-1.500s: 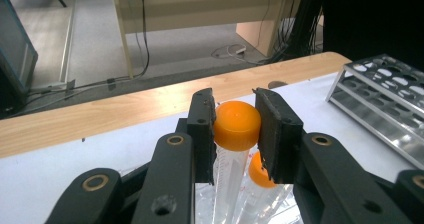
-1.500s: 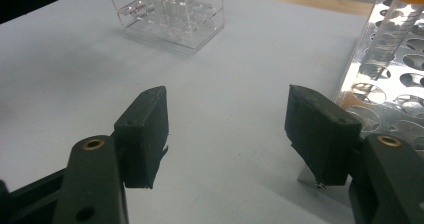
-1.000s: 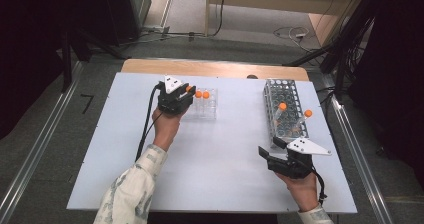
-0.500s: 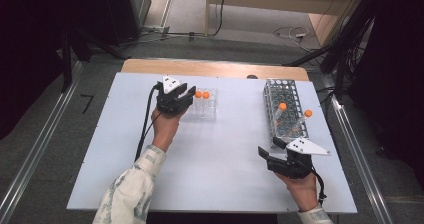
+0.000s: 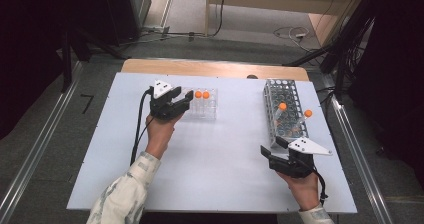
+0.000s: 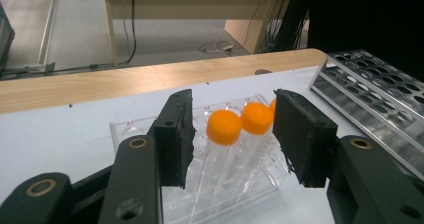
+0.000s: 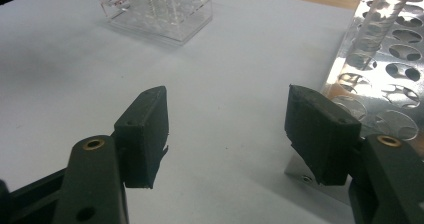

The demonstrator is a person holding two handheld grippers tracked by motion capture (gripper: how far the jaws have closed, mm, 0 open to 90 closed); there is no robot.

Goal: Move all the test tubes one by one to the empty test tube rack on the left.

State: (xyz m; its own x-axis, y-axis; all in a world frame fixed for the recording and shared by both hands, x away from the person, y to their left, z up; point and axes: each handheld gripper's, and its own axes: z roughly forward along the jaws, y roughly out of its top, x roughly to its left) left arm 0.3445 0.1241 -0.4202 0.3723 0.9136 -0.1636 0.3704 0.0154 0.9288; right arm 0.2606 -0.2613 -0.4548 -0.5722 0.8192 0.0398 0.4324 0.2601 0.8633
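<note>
A clear plastic rack (image 5: 210, 115) stands at the table's back left and holds tubes with orange caps (image 5: 202, 94). My left gripper (image 5: 186, 100) sits at the rack's left end. Its jaws have just been opening. In the left gripper view the nearest capped tube (image 6: 223, 126) stands upright in the clear rack (image 6: 150, 126) between the spread jaws, and neither pad touches it. My right gripper (image 5: 271, 146) rests near the front right, open with nothing between its jaws (image 7: 225, 119). It is beside the near end of a metal rack (image 5: 272, 121).
The metal rack (image 7: 395, 79) holds one upright tube (image 5: 282, 106), and another (image 5: 308, 113) leans at its right side. A wooden strip (image 5: 215, 68) runs along the table's far edge. White tabletop (image 5: 220, 154) lies between the two hands.
The left gripper's jaws have spread apart at the clear rack's left end, leaving the tube standing in the rack. The right hand has stayed put.
</note>
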